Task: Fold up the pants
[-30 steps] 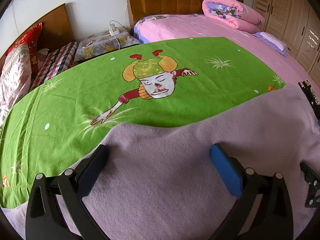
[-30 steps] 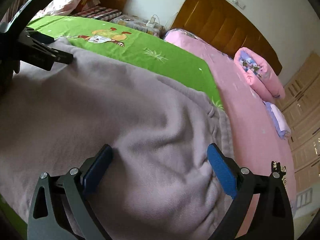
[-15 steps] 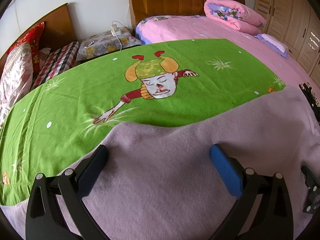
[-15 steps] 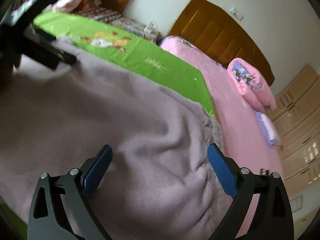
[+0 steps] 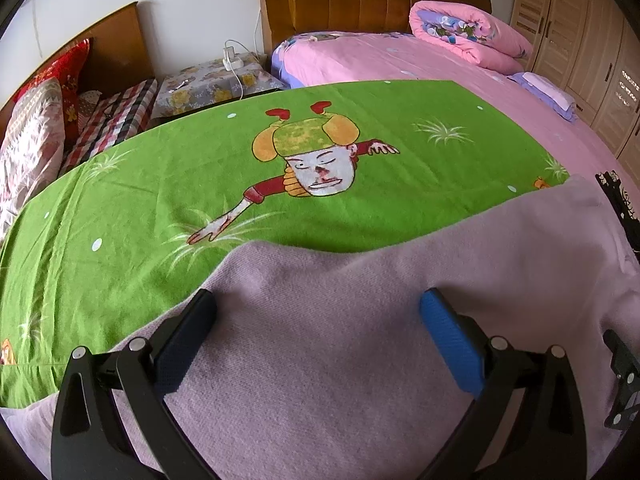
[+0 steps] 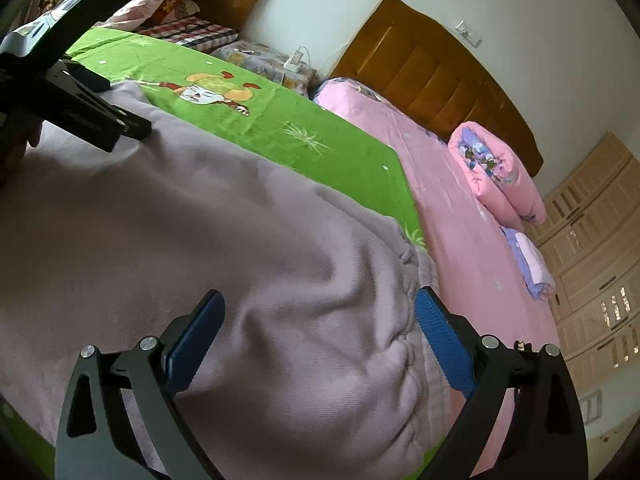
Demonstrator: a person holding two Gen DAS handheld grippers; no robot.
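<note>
Since the earlier frames the right gripper [image 6: 318, 336] has swung right toward the gathered waistband; the left gripper [image 5: 318, 332] barely shifted. Both stand wide open, holding nothing, above the lilac pants [image 5: 360, 320] spread on the green sheet [image 5: 140, 200]. Judged: smoothing done, final folds outstanding

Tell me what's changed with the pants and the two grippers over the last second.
Little: the right gripper swung its view slightly toward the pink bed; the left gripper barely shifted. Nothing was grasped or released. Both stay open over the lilac pants, which lie unmoved on the green sheet.
</note>
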